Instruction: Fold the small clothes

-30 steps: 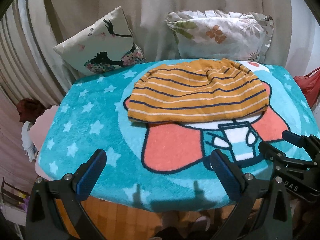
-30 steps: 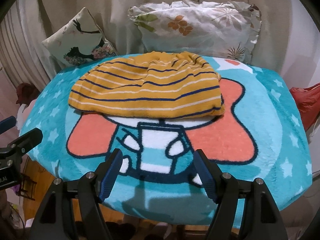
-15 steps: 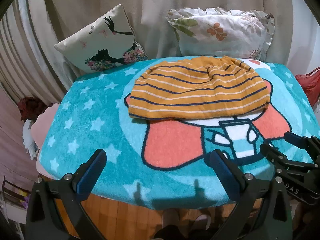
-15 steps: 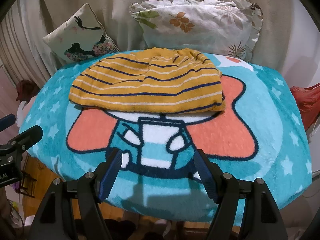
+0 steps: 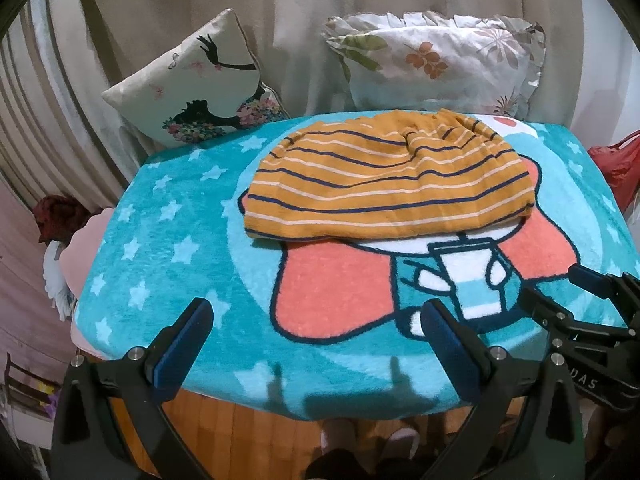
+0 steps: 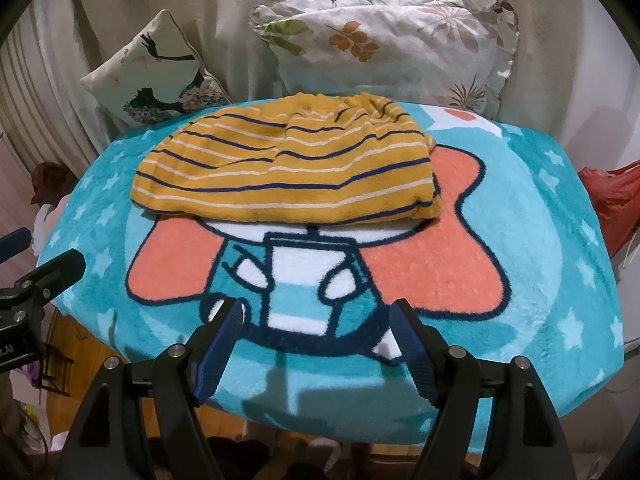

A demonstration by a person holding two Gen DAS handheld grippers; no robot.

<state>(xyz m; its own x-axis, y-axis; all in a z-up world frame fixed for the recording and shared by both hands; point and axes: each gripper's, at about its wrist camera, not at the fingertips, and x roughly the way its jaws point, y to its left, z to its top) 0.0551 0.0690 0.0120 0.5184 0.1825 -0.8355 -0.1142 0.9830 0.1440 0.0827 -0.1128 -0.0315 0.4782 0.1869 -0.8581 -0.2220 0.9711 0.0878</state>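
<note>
A turquoise fleece blanket [image 5: 168, 240] printed with pale stars and a coral cartoon figure covers the surface. Behind it, a cream square cushion [image 5: 196, 92] with a black silhouette print leans beside a white ruffled floral pillow [image 5: 436, 64], both against beige curtains [image 5: 320, 8]. A red plastic bag [image 6: 612, 200] lies at right.

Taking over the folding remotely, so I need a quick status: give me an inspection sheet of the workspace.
Surface: teal fleece blanket with star and cartoon print, lying flat.
Job's things: mustard-yellow knit garment with navy and white stripes, lying on the blanket's far half, far edge bunched.
Clutter: nothing seen on the blanket.
Grippers: left gripper and right gripper both open, empty, hovering at the near edge.
Cables: nothing seen.
Surroundings: white silhouette-print cushion, floral frilled pillow, beige curtain, red plastic bag.
</note>
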